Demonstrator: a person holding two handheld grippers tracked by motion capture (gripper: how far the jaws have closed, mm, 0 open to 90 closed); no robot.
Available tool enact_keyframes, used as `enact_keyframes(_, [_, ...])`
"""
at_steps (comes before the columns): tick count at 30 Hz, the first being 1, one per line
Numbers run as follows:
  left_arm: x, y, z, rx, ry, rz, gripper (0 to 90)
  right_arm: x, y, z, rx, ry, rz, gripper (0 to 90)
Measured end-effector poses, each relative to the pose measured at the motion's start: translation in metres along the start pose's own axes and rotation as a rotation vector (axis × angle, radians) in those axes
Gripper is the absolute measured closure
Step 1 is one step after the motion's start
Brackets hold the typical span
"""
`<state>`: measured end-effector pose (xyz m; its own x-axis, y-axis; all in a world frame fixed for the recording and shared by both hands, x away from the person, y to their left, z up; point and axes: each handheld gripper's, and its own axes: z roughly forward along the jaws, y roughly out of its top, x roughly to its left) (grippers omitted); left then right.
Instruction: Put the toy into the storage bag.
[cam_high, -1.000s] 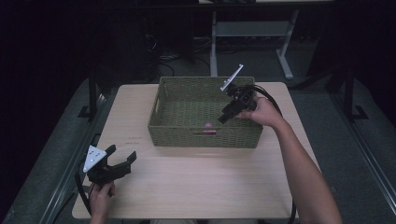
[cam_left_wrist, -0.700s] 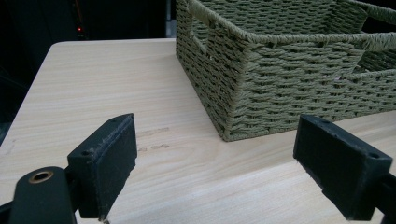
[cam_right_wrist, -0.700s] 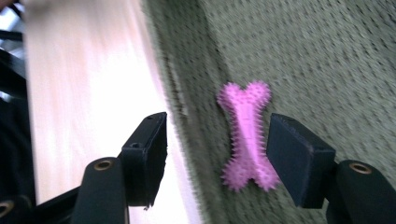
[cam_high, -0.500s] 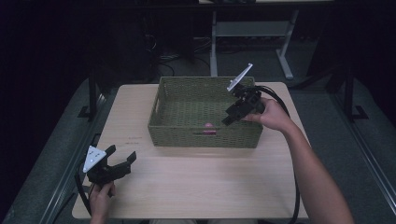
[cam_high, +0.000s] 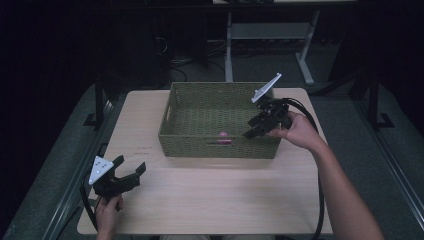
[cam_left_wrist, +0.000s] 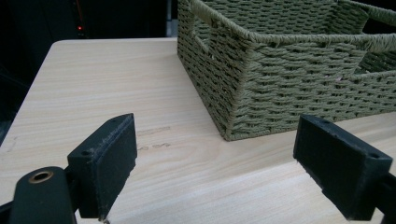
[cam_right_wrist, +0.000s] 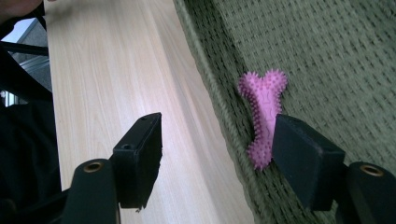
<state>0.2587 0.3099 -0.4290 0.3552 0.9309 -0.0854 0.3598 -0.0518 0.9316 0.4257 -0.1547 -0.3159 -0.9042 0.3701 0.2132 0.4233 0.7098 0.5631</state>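
Left gripper (cam_high: 131, 171) sits at about 7 o'clock on the counter (cam_high: 210, 200), jaws spread wide, nothing between them. Held low by the left hand (cam_high: 107, 212), idle. Its own view looks across bare wood to the near-left corner of the woven basket (cam_left_wrist: 261, 88), well apart from it.

Basket at centre, toward 12 o'clock. Pink spiky bone-shaped toy (cam_high: 223, 135) lies on the basket floor, tight against the near wall, roughly mid-length.

Right gripper (cam_high: 256, 126), at about 2 o'clock, hangs over the basket's near-right part, tilted down and inward, jaws spread and empty. In the right gripper view the toy (cam_right_wrist: 262, 116) lies just ahead of the right-hand jaw, partly behind it; the other jaw stands over the counter outside the basket rim (cam_right_wrist: 210, 88). No contact that I can make out.

Judgement: step in hand is the reach for the toy, grasp not yet made. Next move calls for shifting the right gripper inward so both jaws clear the rim, lowering to straddle the toy, then closing across its narrow waist. Near wall leaves little room.
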Motion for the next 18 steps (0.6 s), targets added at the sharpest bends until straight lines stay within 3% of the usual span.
enact_keyframes(10, [-0.002,0.000,0.000,-0.003,-0.005,0.006,13.0,0.008,-0.013,-0.011,-0.032,-0.004,0.005,31.7])
enact_keyframes(18, [-0.001,0.000,0.000,-0.001,-0.006,0.005,13.0,0.014,-0.034,-0.016,-0.042,-0.010,0.016,31.0])
